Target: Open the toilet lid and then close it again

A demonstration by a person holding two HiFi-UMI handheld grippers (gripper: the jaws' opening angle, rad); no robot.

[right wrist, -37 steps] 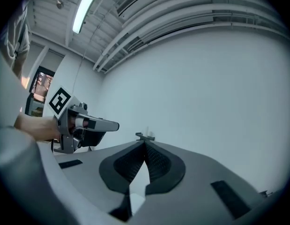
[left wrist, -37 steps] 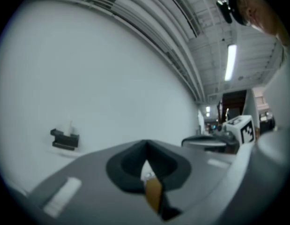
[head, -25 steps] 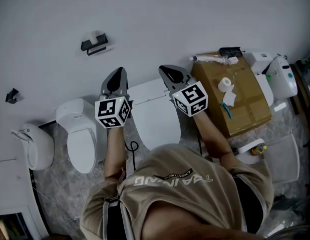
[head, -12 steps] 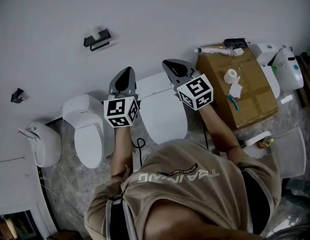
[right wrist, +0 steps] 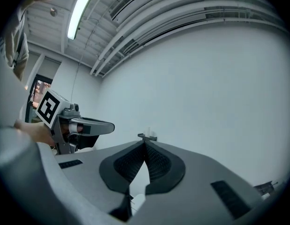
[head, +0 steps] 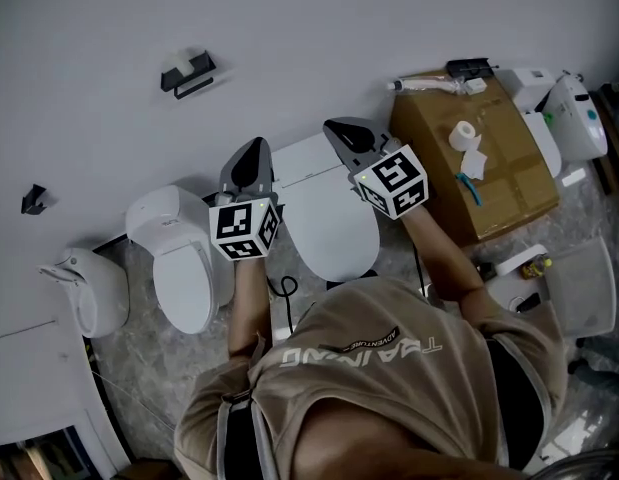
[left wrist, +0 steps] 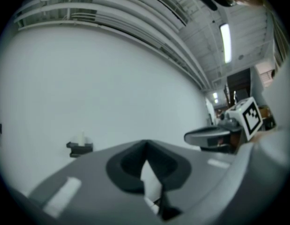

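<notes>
The middle toilet (head: 332, 230) stands against the white wall with its white lid lying down flat. In the head view both grippers are held above it, apart from it. My left gripper (head: 251, 156) hovers over the tank's left end, my right gripper (head: 347, 134) over its right end. In the left gripper view the left gripper (left wrist: 145, 146) points at the wall with its jaws meeting at the tips and nothing between them. The right gripper (right wrist: 145, 144) likewise has its tips together and holds nothing.
A second white toilet (head: 179, 268) stands to the left, with a urinal-like fixture (head: 84, 293) beyond it. A cardboard box (head: 489, 178) with a paper roll (head: 462, 133) stands right of the middle toilet. A black holder (head: 187, 73) hangs on the wall. White fixtures (head: 574, 118) sit at far right.
The head view has shifted a little, so the toilets and box sit slightly differently in frame. Both grippers stay shut above the toilet's tank; the lid has not moved.
</notes>
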